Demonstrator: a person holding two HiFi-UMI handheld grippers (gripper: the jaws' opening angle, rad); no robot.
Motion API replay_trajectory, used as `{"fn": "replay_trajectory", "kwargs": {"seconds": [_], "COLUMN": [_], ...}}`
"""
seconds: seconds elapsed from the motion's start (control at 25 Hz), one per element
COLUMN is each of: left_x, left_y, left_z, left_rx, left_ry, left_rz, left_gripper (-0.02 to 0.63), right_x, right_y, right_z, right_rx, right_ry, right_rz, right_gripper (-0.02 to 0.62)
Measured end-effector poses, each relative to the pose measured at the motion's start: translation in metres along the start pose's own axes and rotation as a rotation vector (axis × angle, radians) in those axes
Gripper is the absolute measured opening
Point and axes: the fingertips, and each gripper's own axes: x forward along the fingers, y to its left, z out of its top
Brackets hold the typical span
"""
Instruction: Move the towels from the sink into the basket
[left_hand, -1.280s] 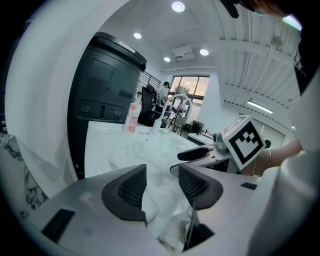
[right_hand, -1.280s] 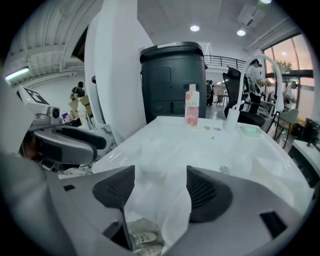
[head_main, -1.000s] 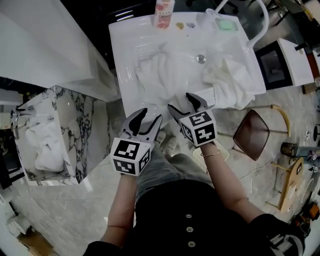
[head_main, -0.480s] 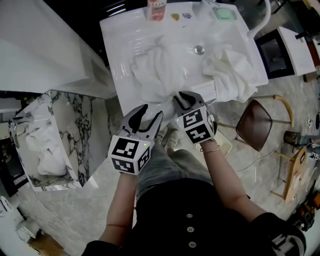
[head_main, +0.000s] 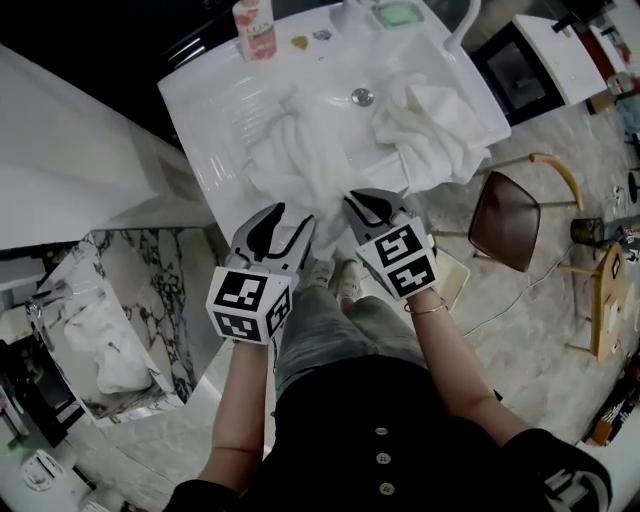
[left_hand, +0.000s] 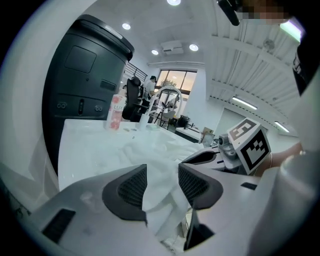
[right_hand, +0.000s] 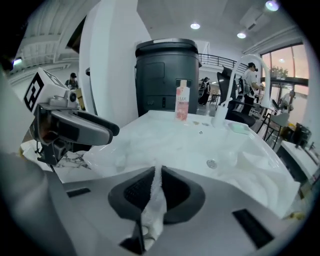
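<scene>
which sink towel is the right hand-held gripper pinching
The left towel, bunched mid-basin, its near edge in the right hand-held gripper. The right towel hangs over the sink rim.

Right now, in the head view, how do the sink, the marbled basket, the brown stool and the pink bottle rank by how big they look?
1. sink
2. marbled basket
3. brown stool
4. pink bottle, partly cut off by the picture's top edge, yet clearly the smallest
</scene>
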Motion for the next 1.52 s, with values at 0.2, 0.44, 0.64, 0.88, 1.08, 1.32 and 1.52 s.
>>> {"fn": "replay_trajectory", "kwargs": {"seconds": [0.2, 0.44, 0.64, 0.88, 1.08, 1.32, 1.52], "left_x": [0.019, 0.045, 0.059, 0.069, 0.074, 0.081, 0.090], "left_y": [-0.020, -0.063, -0.106, -0.155, -0.191, -0.250, -0.305], "left_z": [0.010, 0.024, 0.042, 0.061, 0.073, 0.083, 0.077], "left_rx": [0.063, 0.154, 0.236, 0.335, 0.411, 0.465, 0.506], "left_ry": [0.021, 0.038, 0.027, -0.002, -0.017, -0.043, -0.033], "left_rz": [-0.090, -0.231, -0.348, -0.477, -0.537, -0.646, -0.745], "left_gripper": [0.195, 0.195, 0.195, 0.195, 0.193, 0.193, 0.193], "right_x": [-0.030, -0.078, -0.124, -0.187, -0.237, -0.299, -0.348], "right_y": [-0.017, -0.041, -0.061, -0.078, -0.089, -0.106, -0.119], "right_z": [0.000, 0.009, 0.016, 0.018, 0.017, 0.001, -0.024], "right_rx": [0.081, 0.138, 0.173, 0.214, 0.237, 0.288, 0.318], "right_ry": [-0.061, -0.149, -0.223, -0.329, -0.405, -0.479, -0.492], "right_rz": [-0.057, -0.172, -0.284, -0.403, -0.486, -0.593, -0.686], "right_gripper": [0.032, 0.031, 0.031, 0.031, 0.029, 0.029, 0.029]}}
